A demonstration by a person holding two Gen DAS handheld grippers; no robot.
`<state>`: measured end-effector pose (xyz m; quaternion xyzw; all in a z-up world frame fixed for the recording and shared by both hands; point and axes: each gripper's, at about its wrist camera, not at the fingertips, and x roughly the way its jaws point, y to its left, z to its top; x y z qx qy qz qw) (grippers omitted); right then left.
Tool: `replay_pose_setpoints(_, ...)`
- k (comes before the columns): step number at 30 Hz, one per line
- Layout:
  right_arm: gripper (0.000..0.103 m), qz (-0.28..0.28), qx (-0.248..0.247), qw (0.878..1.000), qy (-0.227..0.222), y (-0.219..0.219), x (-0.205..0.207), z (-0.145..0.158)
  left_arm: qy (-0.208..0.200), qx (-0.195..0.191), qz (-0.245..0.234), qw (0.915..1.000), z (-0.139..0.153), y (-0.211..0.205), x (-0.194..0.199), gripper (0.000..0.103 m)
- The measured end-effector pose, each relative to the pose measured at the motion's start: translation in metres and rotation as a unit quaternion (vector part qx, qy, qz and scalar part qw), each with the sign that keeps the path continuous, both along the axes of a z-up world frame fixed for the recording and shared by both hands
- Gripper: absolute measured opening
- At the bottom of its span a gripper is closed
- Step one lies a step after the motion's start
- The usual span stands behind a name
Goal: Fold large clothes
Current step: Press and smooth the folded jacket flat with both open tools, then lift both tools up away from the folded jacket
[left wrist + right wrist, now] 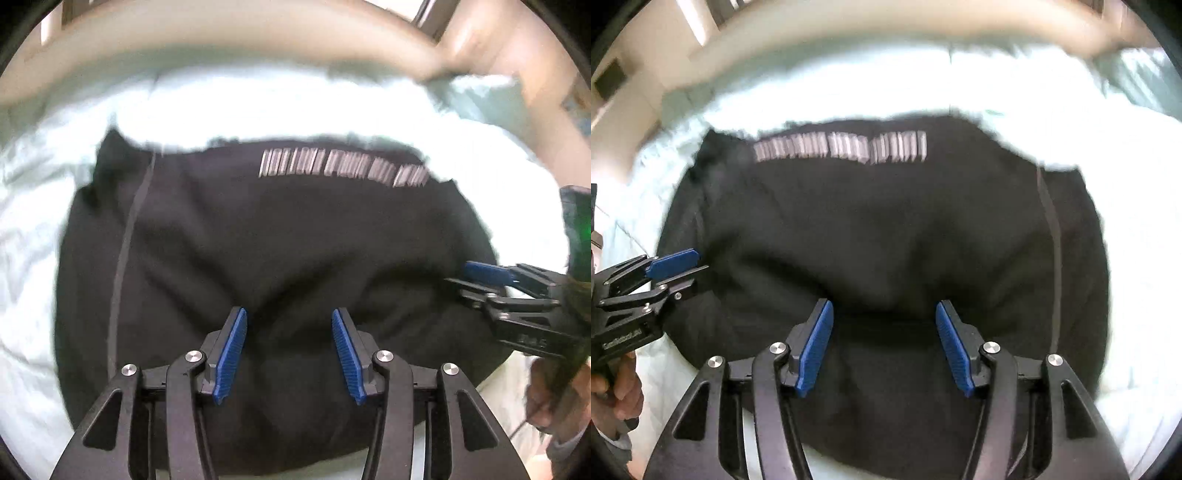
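A black garment [266,236] with a line of white print near its far edge and a grey stripe down one side lies spread on a pale bed sheet [33,229]. It also fills the right wrist view [886,229]. My left gripper [288,317] is open and empty, its blue pads just above the garment's near part. My right gripper [884,314] is open and empty over the same near part. The right gripper shows at the right edge of the left wrist view [472,277], and the left gripper at the left edge of the right wrist view [690,266]. Both views are blurred.
The pale sheet [1137,258] surrounds the garment on all sides. A beige bed frame or wall [221,33] curves along the far side. The person's hands hold the gripper handles [617,384] at the view edges.
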<state>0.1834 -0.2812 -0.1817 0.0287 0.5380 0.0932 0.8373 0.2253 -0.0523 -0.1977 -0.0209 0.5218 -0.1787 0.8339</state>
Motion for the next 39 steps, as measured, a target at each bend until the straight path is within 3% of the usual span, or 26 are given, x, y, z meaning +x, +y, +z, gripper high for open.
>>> replay_pose_setpoints(3,0.068,-0.013,-0.010,1.000,-0.009,0.002,0.032,0.005,-0.003,-0.022,0.014,0.9997,0.011,-0.006,0.029,0.057)
replay_pose_setpoints(5,0.068,-0.026,-0.008,1.000,0.007,0.002,0.058,-0.014,0.030,-0.024,0.027,0.9989,-0.009,-0.010,0.055,0.057)
replay_pose_setpoints(7,0.070,-0.032,-0.004,0.999,0.034,-0.005,0.073,-0.035,0.079,0.013,0.054,0.9953,-0.048,-0.011,0.078,0.057)
replay_pose_setpoints(8,0.071,-0.033,-0.005,0.998,0.060,-0.005,0.081,-0.052,0.091,0.011,0.058,0.9941,-0.057,-0.011,0.084,0.057)
replay_pose_setpoints(10,0.071,-0.032,-0.017,0.996,0.078,-0.004,0.087,-0.066,0.102,0.011,0.061,0.9929,-0.070,-0.010,0.091,0.057)
replay_pose_setpoints(13,0.071,-0.033,-0.022,0.997,0.071,-0.005,0.086,-0.063,0.102,0.014,0.063,0.9927,-0.067,-0.009,0.094,0.057)
replay_pose_setpoints(17,0.071,-0.031,0.010,0.999,0.035,-0.020,0.056,-0.032,0.067,-0.012,0.050,0.9964,-0.037,0.003,0.062,0.057)
replay_pose_setpoints(20,0.071,-0.023,0.018,1.000,0.007,-0.032,0.008,-0.004,0.038,-0.030,0.057,0.9972,-0.011,0.026,0.025,0.057)
replay_pose_setpoints(22,0.071,-0.022,0.022,0.999,0.013,-0.035,-0.019,-0.003,0.028,-0.032,0.071,0.9965,-0.005,0.042,0.002,0.057)
replay_pose_setpoints(24,0.071,-0.018,0.017,0.999,0.040,-0.025,-0.026,-0.014,0.039,-0.006,0.102,0.9940,-0.018,0.055,-0.012,0.057)
replay_pose_setpoints(25,0.071,-0.016,0.008,0.998,0.055,-0.022,-0.029,-0.025,0.064,0.006,0.119,0.9909,-0.036,0.062,-0.015,0.057)
replay_pose_setpoints(27,0.072,-0.025,0.002,0.997,0.069,-0.018,-0.032,-0.041,0.072,-0.002,0.132,0.9886,-0.052,0.066,-0.014,0.057)
replay_pose_setpoints(29,0.072,-0.033,-0.011,0.997,0.074,-0.014,-0.030,-0.040,0.067,0.002,0.136,0.9885,-0.041,0.063,-0.013,0.057)
replay_pose_setpoints(32,0.074,-0.048,-0.017,0.996,0.074,-0.015,-0.030,-0.024,0.023,0.007,0.121,0.9924,-0.010,0.060,-0.020,0.057)
replay_pose_setpoints(39,0.074,-0.046,-0.028,0.997,0.057,-0.018,-0.045,0.011,0.021,-0.026,0.145,0.9889,0.022,0.086,-0.041,0.057)
